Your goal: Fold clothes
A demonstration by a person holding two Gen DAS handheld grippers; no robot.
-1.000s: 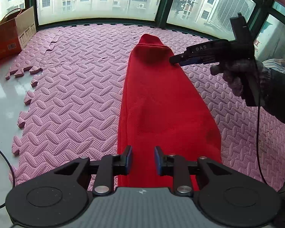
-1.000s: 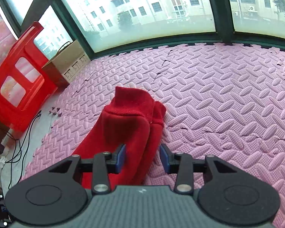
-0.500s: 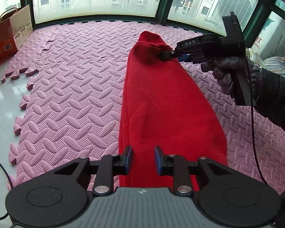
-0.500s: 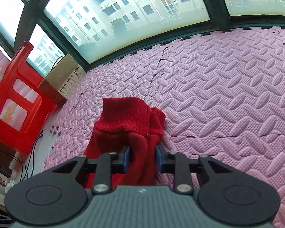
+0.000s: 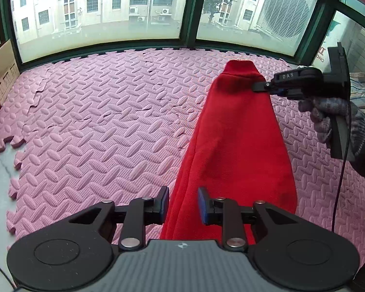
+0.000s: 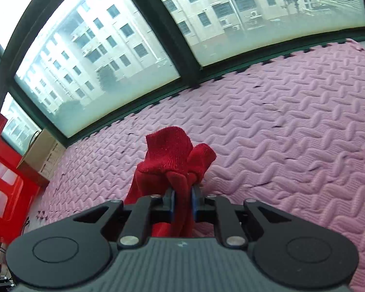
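Note:
A red knit garment point(image 5: 233, 141) lies folded in a long strip on the pink foam mat point(image 5: 97, 126), narrow cuff end far, wide end near. My left gripper point(image 5: 183, 205) is open, its jaws straddling the garment's near left edge without closing on it. My right gripper point(image 6: 183, 198) is shut on the garment just below its ribbed cuff point(image 6: 169, 150) and holds that end lifted off the mat. It also shows in the left wrist view point(image 5: 261, 88), in a gloved hand, pinching the far end.
A cardboard box point(image 5: 0, 73) stands at the far left by the window. A red plastic stool point(image 6: 2, 182) stands left in the right wrist view. Bare floor lies beyond the mat's jagged left edge point(image 5: 2, 146). A cable point(image 5: 340, 170) hangs from the right gripper.
My right gripper moved onto the garment's cuff end, closed on it and lifted it off the mat. My left gripper stayed open at the near end and shifted slightly left.

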